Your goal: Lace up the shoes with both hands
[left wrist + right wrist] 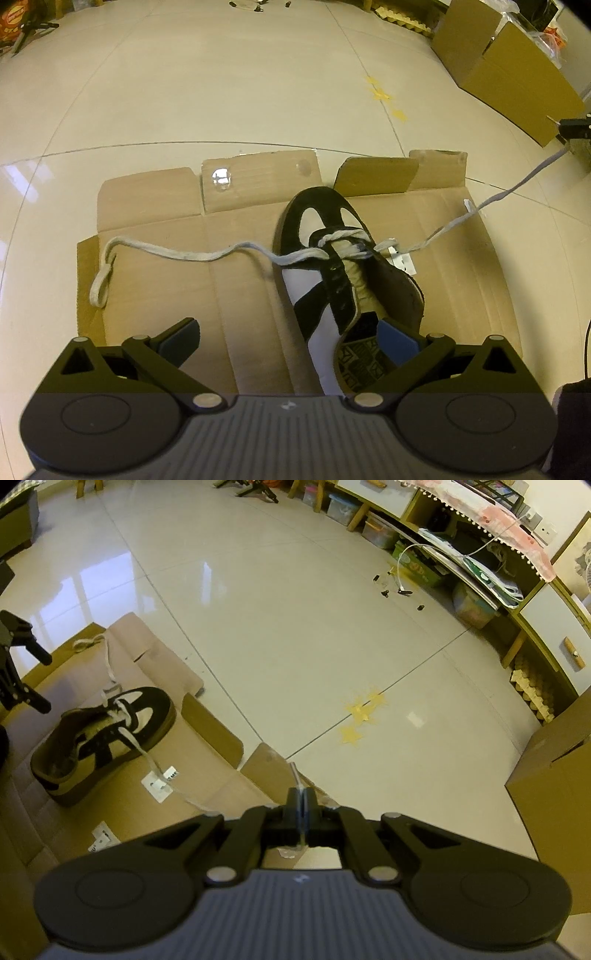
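right gripper [302, 805] on lace [295, 773]

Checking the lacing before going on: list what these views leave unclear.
- Shoe heel, left wrist view: hidden behind the left gripper body.
- Upper eyelets, both views: too small and dark to count.
- Lace end inside the right gripper, right wrist view: hidden by shut fingers.

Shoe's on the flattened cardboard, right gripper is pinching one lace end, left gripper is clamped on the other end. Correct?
Not quite: the left gripper is open and holds nothing; the left wrist view shows the other lace end lying loose on the cardboard. The right gripper does pinch its lace end, and the shoe sits there.
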Demonstrator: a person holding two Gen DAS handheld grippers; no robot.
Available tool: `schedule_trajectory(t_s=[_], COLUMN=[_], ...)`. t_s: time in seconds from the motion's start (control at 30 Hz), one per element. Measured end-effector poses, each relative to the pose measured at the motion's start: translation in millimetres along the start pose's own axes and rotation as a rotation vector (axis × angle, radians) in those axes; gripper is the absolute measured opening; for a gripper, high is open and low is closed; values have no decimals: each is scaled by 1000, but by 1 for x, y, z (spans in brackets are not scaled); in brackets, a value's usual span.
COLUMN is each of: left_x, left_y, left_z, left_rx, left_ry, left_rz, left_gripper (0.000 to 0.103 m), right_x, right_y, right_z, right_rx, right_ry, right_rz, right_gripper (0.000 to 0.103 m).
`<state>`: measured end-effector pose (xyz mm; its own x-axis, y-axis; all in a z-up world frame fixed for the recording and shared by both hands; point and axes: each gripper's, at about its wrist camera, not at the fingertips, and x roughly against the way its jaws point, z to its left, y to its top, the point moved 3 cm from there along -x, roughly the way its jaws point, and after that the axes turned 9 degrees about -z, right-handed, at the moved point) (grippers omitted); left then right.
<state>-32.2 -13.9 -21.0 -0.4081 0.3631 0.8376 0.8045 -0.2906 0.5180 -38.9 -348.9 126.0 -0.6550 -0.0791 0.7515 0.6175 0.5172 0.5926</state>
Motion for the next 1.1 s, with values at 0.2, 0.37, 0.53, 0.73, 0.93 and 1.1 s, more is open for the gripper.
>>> schedule_trajectory(t_s=[0.2,0.37,0.53,0.73,0.93,1.1], left_x=[3,3,0,-2,-3,-2], left_y=[6,10,9,8,6,4], left_z=[-5,-8,-10,-8,-8,-4], left_rx=[-1,2,-11,-5,-14,-9], left_ry=[-4,-8,-10,-8,-15,-12], left_rz=[-22,-39,-26,-27,-20,-20], left_gripper=[102,102,102,102,102,102], right_x=[-17,-35,-41,-42,-47,-50], right_y=[1,-2,-8,-13,-14,-11], right_z=[-6,-14,-15,-13,-11,-7], right_rx=[-16,-66,-47,-23,-11,8], right_ry=[-1,-25,-26,-28,-24,-24], right_rz=[50,105,138,170,186,188], right_gripper=[1,1,1,1,1,1])
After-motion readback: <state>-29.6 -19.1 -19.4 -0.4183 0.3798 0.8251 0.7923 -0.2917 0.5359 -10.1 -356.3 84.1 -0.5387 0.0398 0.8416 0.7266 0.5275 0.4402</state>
